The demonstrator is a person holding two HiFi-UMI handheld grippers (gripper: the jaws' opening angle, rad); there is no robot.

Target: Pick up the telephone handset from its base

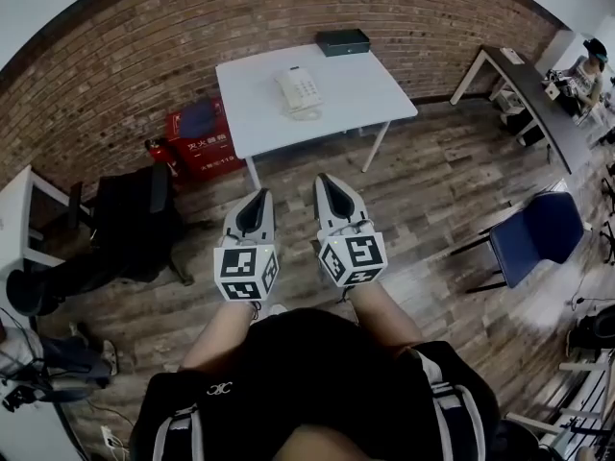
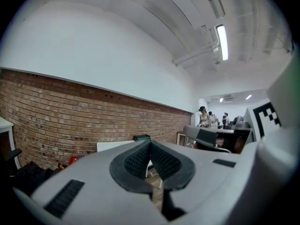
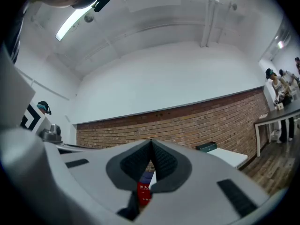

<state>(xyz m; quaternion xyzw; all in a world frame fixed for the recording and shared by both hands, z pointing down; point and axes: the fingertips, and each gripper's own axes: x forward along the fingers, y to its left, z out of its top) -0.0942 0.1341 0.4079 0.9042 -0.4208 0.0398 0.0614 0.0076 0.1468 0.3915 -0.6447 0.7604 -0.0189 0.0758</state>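
**A:** The telephone handset [image 1: 288, 90]: does either gripper have it?

**B:** No. The left gripper [image 1: 258, 196] and the right gripper [image 1: 327, 181] are both clenched on nothing, with the pads meeting at the tips. The person holds them side by side, close to the body, roughly level and aimed ahead. That looks like a carrying posture for walking up, not a reach.

**A:** So where is the handset?

**B:** It lies cradled on the telephone base [image 1: 305, 88], well apart from both grippers. The base sits on the white table [image 1: 365, 94] against the brick wall [image 1: 144, 56], in the middle of the tabletop. A black box [image 1: 343, 41] sits at the table's far edge, and a red crate [image 1: 204, 140] stands on the wooden floor [image 1: 423, 190] beside the table's left side.

**A:** What does the next move call for?

**B:** Probably crossing the floor to the table, then parting one pair of jaws before lowering them. The handset lies flat in its cradle, so a grip from above across its middle seems the likeliest way in.
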